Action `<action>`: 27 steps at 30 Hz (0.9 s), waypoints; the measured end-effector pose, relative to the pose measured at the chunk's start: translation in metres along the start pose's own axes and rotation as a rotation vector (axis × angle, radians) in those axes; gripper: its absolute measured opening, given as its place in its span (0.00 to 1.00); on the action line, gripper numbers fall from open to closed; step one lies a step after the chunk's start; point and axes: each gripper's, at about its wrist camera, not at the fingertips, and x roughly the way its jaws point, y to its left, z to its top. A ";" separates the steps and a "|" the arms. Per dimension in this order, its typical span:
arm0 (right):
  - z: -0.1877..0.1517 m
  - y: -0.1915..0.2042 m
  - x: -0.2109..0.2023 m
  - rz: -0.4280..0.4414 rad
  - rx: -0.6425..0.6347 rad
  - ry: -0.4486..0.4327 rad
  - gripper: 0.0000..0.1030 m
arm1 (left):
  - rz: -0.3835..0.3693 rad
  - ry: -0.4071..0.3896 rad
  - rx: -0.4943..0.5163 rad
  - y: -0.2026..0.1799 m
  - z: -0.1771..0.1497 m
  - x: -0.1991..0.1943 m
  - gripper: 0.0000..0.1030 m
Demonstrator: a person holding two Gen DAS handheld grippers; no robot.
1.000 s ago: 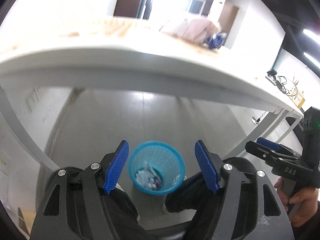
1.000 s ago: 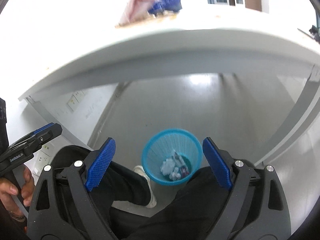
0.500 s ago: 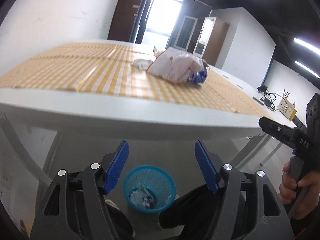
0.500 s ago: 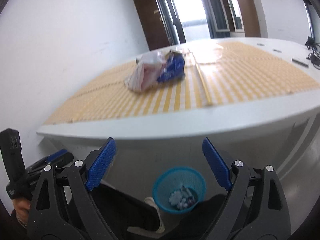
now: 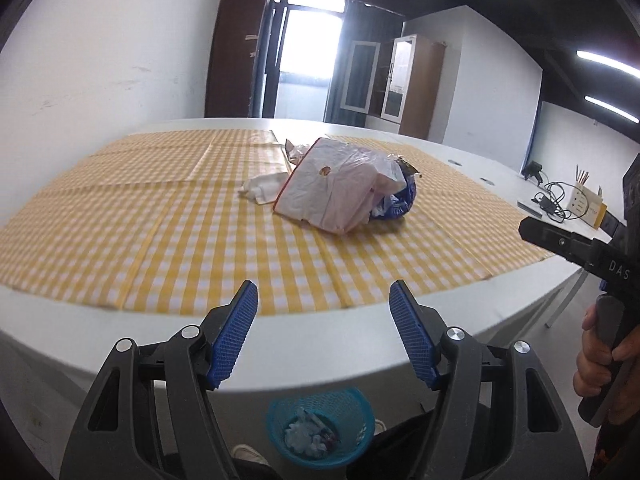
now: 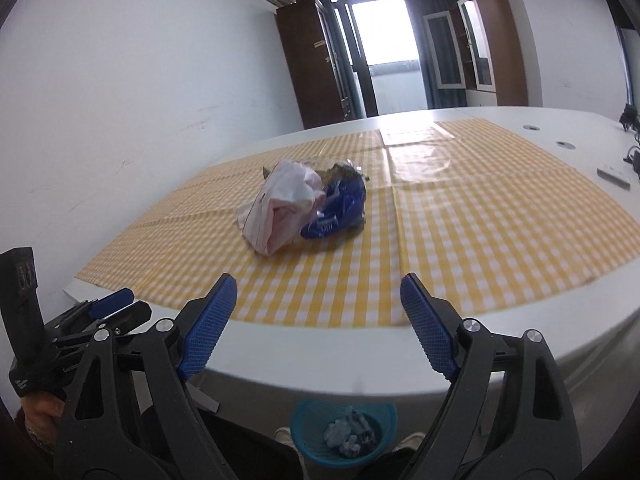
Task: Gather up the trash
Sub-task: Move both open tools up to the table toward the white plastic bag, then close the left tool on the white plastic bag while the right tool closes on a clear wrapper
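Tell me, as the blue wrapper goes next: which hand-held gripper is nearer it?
Right, probably. The right hand-held gripper, jaws closing on nothing, faces the blue wrapper almost head-on; from the left hand-held gripper it lies rightward, behind the pink bag.

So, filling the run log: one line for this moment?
left hand-held gripper open, empty | right hand-held gripper closing, empty | trash pile on table | bin below

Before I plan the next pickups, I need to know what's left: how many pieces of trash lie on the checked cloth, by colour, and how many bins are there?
White and pink plastic bag: 1
Blue wrapper: 1
White crumpled paper: 1
Blue bin, on the floor under the table: 1
Total: 4
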 end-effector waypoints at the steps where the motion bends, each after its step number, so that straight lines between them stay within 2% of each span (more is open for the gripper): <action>1: 0.004 0.000 0.002 -0.006 -0.015 -0.009 0.73 | -0.002 0.004 0.007 -0.001 0.004 0.004 0.66; 6: 0.027 -0.007 0.030 0.018 -0.039 -0.016 0.73 | 0.018 -0.007 0.068 -0.009 0.023 0.027 0.66; 16: 0.071 -0.032 0.098 0.004 -0.061 0.056 0.68 | 0.011 0.076 0.098 -0.018 0.060 0.084 0.67; 20: 0.086 -0.042 0.118 0.009 -0.061 0.075 0.62 | 0.040 0.114 0.116 -0.020 0.073 0.109 0.67; 23: 0.093 -0.051 0.137 0.040 -0.041 0.111 0.54 | 0.038 0.142 0.129 -0.022 0.078 0.124 0.67; 27: 0.101 -0.060 0.160 0.070 -0.010 0.157 0.49 | 0.049 0.155 0.163 -0.028 0.082 0.138 0.69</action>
